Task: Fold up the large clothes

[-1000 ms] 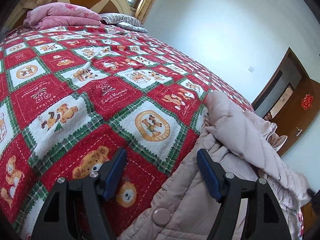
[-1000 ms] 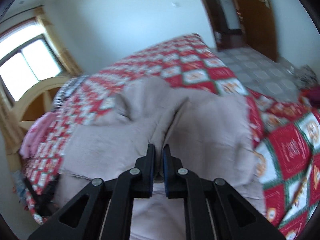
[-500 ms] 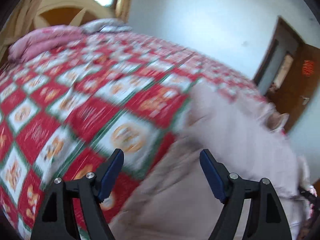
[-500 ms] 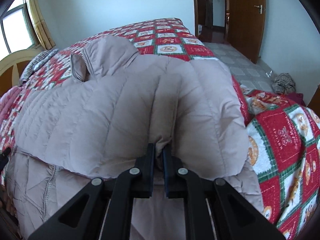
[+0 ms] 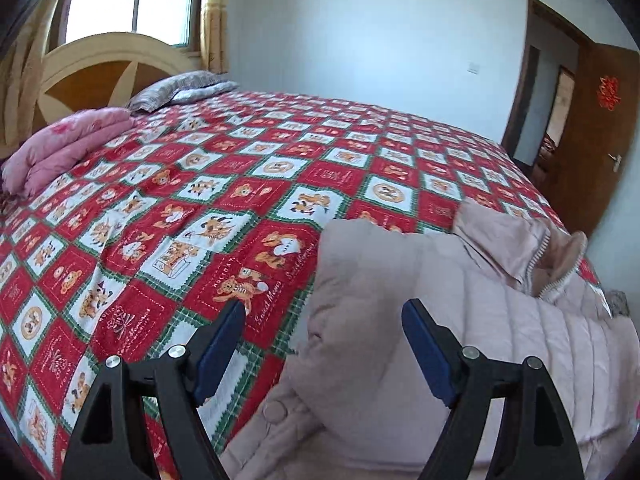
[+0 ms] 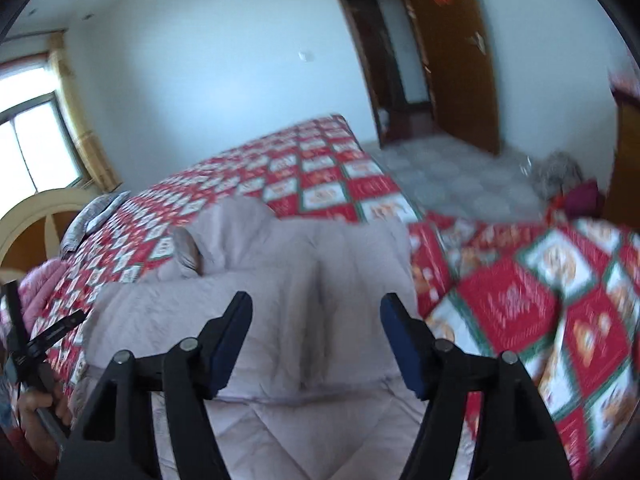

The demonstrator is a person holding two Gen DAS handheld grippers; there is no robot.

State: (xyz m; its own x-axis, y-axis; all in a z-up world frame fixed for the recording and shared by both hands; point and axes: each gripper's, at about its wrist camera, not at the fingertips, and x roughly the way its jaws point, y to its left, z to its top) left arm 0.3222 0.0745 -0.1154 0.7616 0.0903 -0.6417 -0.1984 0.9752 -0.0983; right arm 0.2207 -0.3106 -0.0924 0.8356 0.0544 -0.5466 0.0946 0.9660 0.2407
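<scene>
A pale pink quilted jacket [image 5: 460,320] lies on the red, white and green patchwork bedspread [image 5: 240,200], its upper part folded over its lower part, collar [image 5: 540,252] at the right. My left gripper [image 5: 322,316] is open and empty, just above the jacket's left edge. In the right wrist view the jacket [image 6: 300,280] fills the middle, and my right gripper [image 6: 316,312] is open and empty above the fold. The left gripper's tool [image 6: 28,344] shows at the far left there.
A pink folded quilt [image 5: 68,144] and a grey striped pillow [image 5: 180,92] lie by the wooden headboard [image 5: 100,68]. A brown door [image 5: 592,128] stands open at the right. Tiled floor [image 6: 460,180] lies beyond the bed's foot.
My right gripper was shut on the jacket's fold; it has let go and opened, pulling back. My left gripper stayed open and swung its view up and to the right.
</scene>
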